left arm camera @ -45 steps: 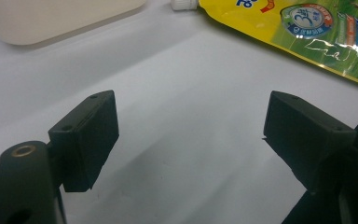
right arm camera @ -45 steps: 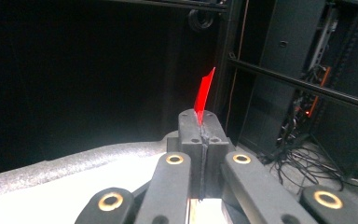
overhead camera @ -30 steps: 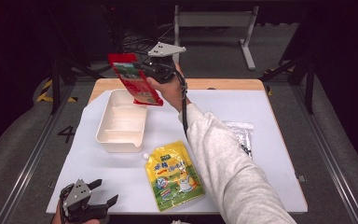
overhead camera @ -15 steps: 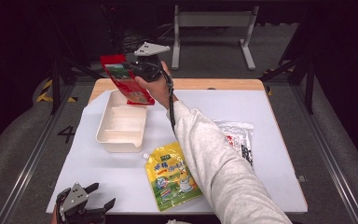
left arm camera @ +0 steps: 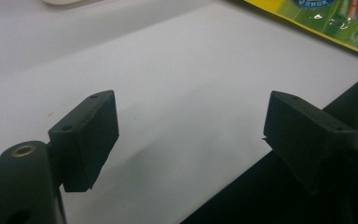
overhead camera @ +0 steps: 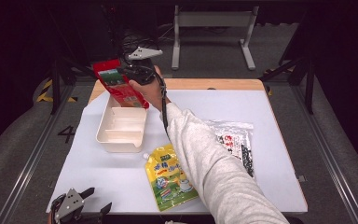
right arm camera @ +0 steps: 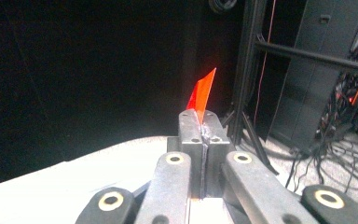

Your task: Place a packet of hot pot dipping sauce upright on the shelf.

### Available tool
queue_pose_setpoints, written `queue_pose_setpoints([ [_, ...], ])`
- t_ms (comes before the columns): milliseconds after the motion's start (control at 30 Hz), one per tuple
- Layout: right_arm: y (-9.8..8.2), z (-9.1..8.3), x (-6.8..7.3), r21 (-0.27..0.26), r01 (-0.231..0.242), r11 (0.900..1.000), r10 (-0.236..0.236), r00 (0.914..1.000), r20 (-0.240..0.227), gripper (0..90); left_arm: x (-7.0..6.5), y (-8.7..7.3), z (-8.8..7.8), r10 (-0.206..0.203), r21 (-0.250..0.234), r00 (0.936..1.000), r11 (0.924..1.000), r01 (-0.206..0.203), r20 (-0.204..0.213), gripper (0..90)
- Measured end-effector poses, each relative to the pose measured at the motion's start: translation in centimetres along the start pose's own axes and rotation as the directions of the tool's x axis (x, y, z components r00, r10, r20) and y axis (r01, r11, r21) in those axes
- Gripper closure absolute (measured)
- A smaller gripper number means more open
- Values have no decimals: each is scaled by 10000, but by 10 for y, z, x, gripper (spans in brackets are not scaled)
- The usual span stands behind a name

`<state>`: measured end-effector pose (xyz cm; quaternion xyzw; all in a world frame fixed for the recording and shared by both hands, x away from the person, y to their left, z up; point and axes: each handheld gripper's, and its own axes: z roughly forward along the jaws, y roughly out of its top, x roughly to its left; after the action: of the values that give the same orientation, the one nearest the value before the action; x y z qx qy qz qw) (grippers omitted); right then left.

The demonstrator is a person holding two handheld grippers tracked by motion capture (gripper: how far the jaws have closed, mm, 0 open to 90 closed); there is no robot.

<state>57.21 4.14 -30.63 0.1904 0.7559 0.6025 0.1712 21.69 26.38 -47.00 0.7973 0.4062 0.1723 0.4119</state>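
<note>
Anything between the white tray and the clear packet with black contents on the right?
In the high view, the person's grey sleeve crosses between the white tray and the clear packet; otherwise bare white tabletop.

red packet [overhead camera: 120, 87]: 1 | white tray [overhead camera: 121, 139]: 1 | yellow pouch [overhead camera: 170, 178]: 1 | clear bag [overhead camera: 235, 144]: 1 | tongs: 2

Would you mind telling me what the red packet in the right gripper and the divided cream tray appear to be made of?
The red packet looks like thin, glossy plastic film: in the right gripper view its edge shows sheet-thin and slightly translucent between the shut jaws. The cream tray seems to be rigid moulded plastic with a matte finish, judging by its rounded corners and smooth dividers.
</note>
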Motion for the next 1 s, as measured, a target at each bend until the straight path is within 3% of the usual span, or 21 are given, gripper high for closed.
queue_pose_setpoints([
  [133,-11,-2,-9,-119,-690,9975,689,9976,-44,869,0,0,1,64,7,10000,10000,-64,65,186],
  [233,-16,-5,-13,80,-863,9962,861,9961,211,726,-1,0,1,76,45,9999,10000,-76,129,186],
  [267,-18,-5,-14,293,-950,9950,948,9955,84,734,-1,0,2,93,31,9999,10000,-93,96,186],
  [333,-22,-7,-13,496,-675,9965,666,9976,195,708,-1,0,2,149,33,9998,9999,-149,103,186],
  [400,-24,-8,-13,848,-678,9941,666,9976,162,563,-1,0,2,195,48,9997,9998,-195,154,186],
  [500,-32,-16,-14,1327,-643,9891,658,9978,-69,526,-1,0,2,215,91,9996,9997,-217,208,185],
  [567,-39,-21,-14,1955,-373,9800,422,9989,-207,492,-2,1,3,271,79,9992,9996,-274,307,185],
  [633,-42,-24,-15,2073,-388,9775,465,9984,-323,506,-2,1,3,331,117,9991,9994,-335,271,184],
  [667,-47,-28,-16,2316,-400,9720,505,9979,-397,572,-2,1,3,358,119,9989,9993,-362,286,183],
  [700,-54,-33,-16,2506,-98,9680,279,9972,-689,639,-2,0,3,386,70,9987,9992,-389,323,182],
  [800,-63,-36,-16,2920,131,9563,92,9972,-746,694,-2,0,2,425,60,9984,9991,-428,373,181],
  [900,-78,-40,-19,3243,-57,9459,266,9978,-603,765,-3,1,3,454,117,9980,9989,-459,436,181],
  [1000,-85,-41,-21,3247,-184,9456,395,9975,-587,764,-4,1,4,547,132,9975,9984,-554,452,181],
])
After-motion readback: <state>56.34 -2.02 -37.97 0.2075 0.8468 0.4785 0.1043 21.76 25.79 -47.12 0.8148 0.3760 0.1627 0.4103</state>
